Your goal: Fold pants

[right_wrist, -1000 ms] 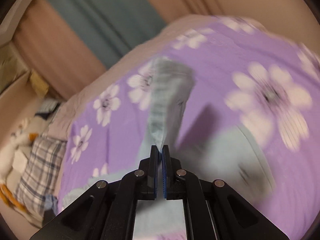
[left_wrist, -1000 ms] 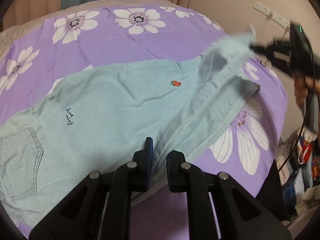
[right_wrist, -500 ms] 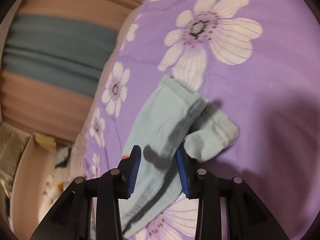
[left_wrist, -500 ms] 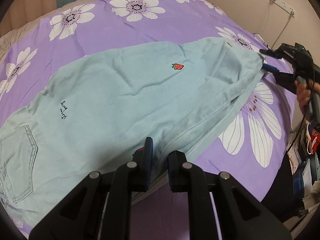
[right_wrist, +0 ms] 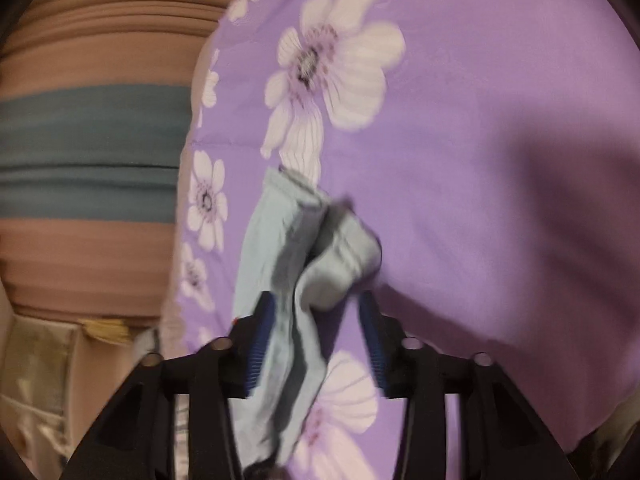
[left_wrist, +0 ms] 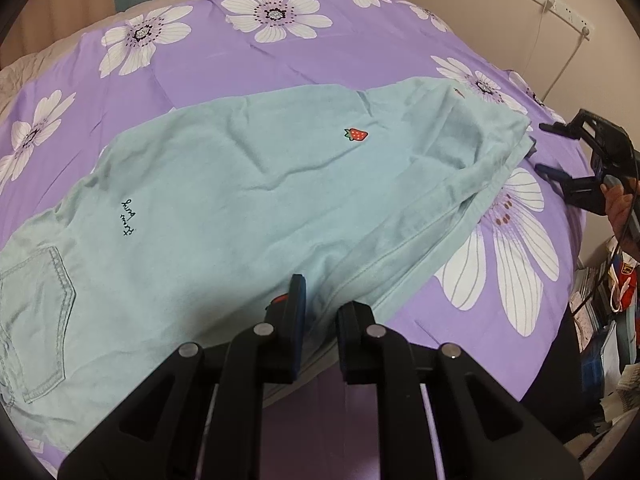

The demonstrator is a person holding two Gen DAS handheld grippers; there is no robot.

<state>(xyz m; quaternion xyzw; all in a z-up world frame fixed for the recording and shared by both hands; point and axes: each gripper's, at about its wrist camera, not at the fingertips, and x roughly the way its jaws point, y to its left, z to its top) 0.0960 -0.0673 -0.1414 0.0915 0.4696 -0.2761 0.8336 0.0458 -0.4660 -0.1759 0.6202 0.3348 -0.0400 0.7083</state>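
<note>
Light-blue pants (left_wrist: 248,208) lie folded lengthwise on the floral bedspread (left_wrist: 280,64), left gripper (left_wrist: 322,300) parted over their edge, right gripper (right_wrist: 316,320) spread wide at the cuffs.

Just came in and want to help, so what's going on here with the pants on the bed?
A person is folding light blue pants on a purple floral bedspread, using tongs in each hand. The pants lie with one leg over the other. The left tongs sit open at the near edge of the pants, with fabric between the fingers. The right tongs are open at the leg cuffs, with the cuffs lying between the fingers, not gripped. That view is blurred.
</note>
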